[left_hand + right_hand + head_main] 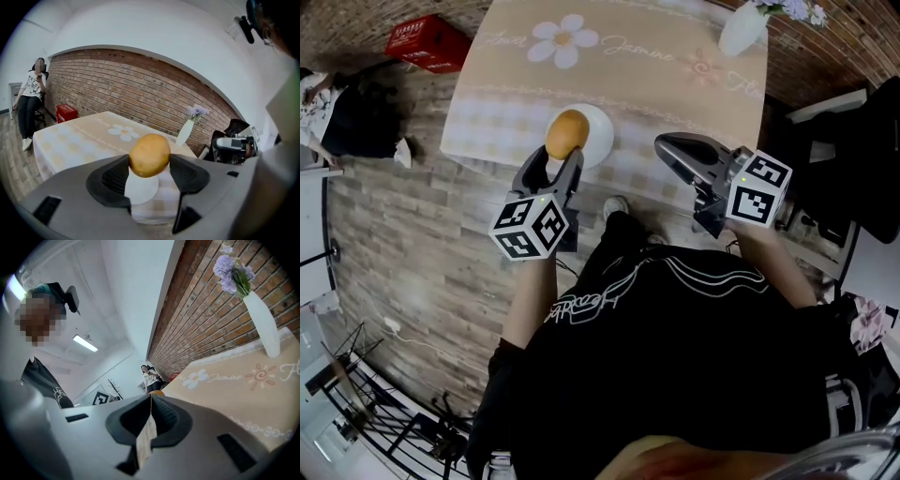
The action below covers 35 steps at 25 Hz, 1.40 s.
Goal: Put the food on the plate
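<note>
Potato poised over the plate!
The left gripper (562,161) pinches the potato (567,133) by its sides just above the white plate (602,131) at the table's (675,94) near edge, lined up for set-down. The right gripper (150,404), jaws pressed together and empty, hangs clear on the right.

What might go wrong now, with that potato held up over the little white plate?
Two risks, I think. The left gripper pinches the round potato only by its sides, near the jaw tips, so it may slip early. The white plate is small and sits near the front edge of the table. A potato let go from above might roll off the plate and over that edge to the floor.
</note>
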Each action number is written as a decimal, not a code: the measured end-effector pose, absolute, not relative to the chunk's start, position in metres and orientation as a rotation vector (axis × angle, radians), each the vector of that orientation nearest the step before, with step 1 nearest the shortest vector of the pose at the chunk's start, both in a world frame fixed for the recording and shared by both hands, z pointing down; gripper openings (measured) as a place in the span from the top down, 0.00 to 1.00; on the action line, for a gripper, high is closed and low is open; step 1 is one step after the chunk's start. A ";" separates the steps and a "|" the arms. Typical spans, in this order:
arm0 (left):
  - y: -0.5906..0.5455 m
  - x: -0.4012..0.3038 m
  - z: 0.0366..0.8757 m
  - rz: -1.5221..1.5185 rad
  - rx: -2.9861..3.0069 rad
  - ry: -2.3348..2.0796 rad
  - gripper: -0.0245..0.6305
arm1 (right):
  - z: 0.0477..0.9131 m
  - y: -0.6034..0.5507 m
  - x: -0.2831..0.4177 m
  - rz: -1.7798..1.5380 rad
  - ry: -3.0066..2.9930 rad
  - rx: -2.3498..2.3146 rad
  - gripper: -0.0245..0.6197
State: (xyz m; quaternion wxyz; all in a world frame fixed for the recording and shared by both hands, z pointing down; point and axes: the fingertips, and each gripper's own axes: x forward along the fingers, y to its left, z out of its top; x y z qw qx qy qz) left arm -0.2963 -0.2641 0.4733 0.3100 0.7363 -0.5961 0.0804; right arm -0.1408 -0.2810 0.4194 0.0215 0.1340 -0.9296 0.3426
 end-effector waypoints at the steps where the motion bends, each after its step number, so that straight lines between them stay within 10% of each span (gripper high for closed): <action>1: -0.266 -0.297 0.480 0.220 1.938 -1.566 0.56 | 0.424 -0.282 -0.140 1.075 -2.869 0.429 0.97; 35: -0.280 -0.297 0.566 0.391 1.944 -1.536 0.55 | 0.490 -0.285 -0.130 1.221 -2.736 0.498 0.97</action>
